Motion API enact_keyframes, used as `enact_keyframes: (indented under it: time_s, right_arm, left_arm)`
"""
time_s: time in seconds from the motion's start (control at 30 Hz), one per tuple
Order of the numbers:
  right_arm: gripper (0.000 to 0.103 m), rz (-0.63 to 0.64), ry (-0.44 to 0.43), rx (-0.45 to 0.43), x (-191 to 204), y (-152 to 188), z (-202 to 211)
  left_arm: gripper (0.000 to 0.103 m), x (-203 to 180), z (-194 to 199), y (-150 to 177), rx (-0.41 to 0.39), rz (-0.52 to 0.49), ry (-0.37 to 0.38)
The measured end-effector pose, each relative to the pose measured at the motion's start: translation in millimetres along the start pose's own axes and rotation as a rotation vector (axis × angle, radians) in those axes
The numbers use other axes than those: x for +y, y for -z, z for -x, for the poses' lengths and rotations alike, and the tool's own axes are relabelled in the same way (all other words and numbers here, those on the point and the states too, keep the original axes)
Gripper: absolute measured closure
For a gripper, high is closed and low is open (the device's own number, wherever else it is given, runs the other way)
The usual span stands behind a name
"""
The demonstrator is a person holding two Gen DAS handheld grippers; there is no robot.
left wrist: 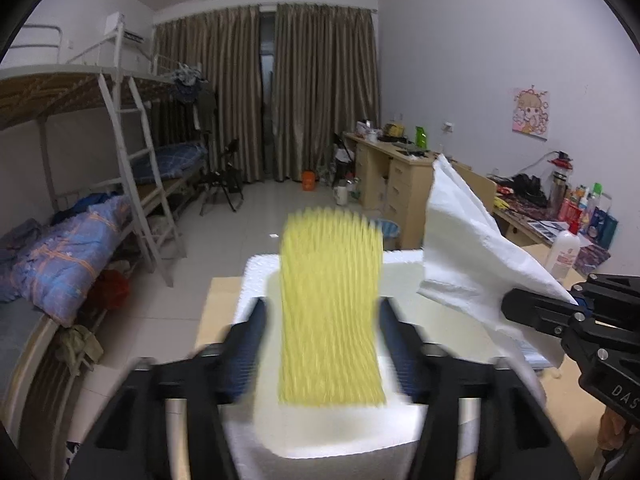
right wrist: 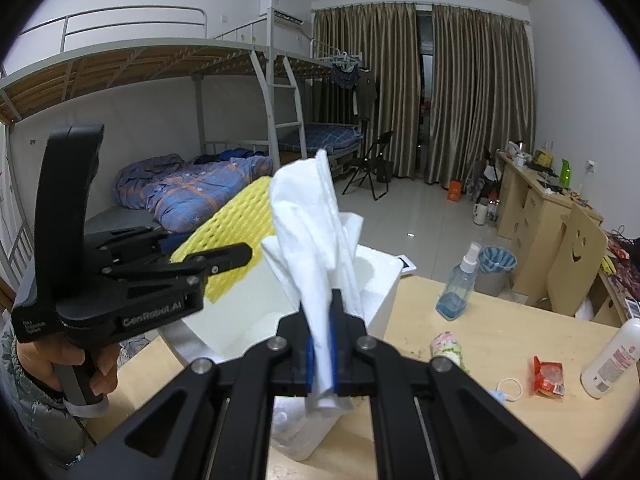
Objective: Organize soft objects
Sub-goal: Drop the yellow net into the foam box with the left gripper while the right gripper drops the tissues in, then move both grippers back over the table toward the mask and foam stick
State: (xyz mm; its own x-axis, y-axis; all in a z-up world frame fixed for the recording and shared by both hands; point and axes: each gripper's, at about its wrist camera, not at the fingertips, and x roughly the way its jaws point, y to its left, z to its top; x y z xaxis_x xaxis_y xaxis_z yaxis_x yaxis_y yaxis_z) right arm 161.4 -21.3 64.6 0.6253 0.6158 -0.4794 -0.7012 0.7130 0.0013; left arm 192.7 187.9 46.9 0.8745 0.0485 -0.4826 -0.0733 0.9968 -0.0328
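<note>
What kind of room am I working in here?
Most likely a shared dormitory room. Metal bunk beds with a ladder stand along one wall, a row of wooden desks cluttered with bottles and personal items lines the other, and long brown curtains cover the far end.

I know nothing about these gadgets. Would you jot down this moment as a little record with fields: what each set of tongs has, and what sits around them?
Left tongs: open, blurred; yellow foam net lies between the fingers, falling or resting cannot be told
Right tongs: shut on white tissue, held upright
Container: white foam box below both
Surface: wooden table
Nearby on table: spray bottle, red snack packet, white bottle
Setting: dorm room with bunk beds
</note>
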Motion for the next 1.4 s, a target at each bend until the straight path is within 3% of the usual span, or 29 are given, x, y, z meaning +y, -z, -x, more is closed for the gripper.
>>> enact_keyframes:
  time_s: [0.07,0.27,0.8,0.9,0.97,1.07,1.17,1.4]
  right_arm:
    - [0.095,0.000,0.001,0.001,-1,0,-2]
    - [0.095,0.009,-0.006,0.005,1,-2,-5]
    - [0.094,0.040,-0.080,0.050,16,-13,-40]
    - [0.081,0.039,-0.080,0.067,18,-12,-47]
    - [0.062,0.031,-0.077,0.070,17,-11,-48]
    - [0.047,0.026,-0.077,0.062,17,-10,-46]
    - [0.039,0.010,-0.070,0.042,15,-11,-40]
    - [0.035,-0.018,-0.050,0.003,6,-12,-19]
  left_arm:
    - [0.014,0,4,0,-0.023,-0.002,-0.032]
    - [0.001,6,19,2,-0.070,0.000,-0.089]
    - [0.000,35,51,15,-0.123,0.058,-0.128]
    - [0.000,39,52,16,-0.119,0.068,-0.136]
    - [0.000,42,53,19,-0.118,0.076,-0.137]
    - [0.000,42,54,21,-0.115,0.076,-0.140]
    - [0.000,42,56,21,-0.114,0.079,-0.136]
    - [0.000,36,62,22,-0.122,0.086,-0.132]
